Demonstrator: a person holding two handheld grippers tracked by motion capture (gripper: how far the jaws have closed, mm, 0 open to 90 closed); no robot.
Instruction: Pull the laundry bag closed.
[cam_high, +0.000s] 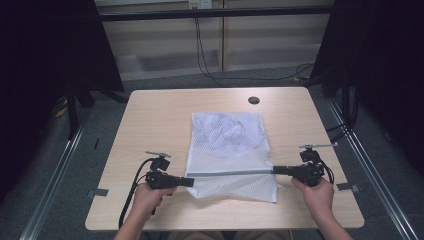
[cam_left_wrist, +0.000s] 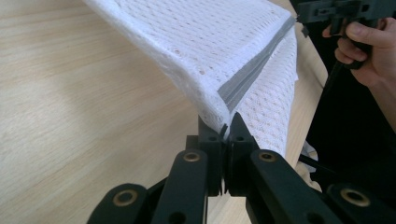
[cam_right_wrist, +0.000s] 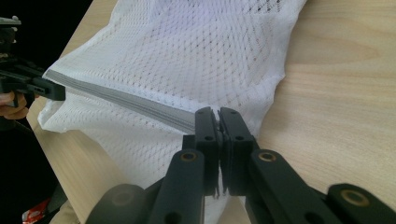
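Pinching white mesh bag (cam_high: 227, 150) zipper ends, left claw (cam_high: 189, 182), right claw (cam_high: 276, 170), both clamped

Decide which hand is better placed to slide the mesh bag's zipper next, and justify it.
Neither, clearly: the left gripper and right gripper are each clamped on an end of the grey zipper of the white mesh laundry bag; no slider is visible.
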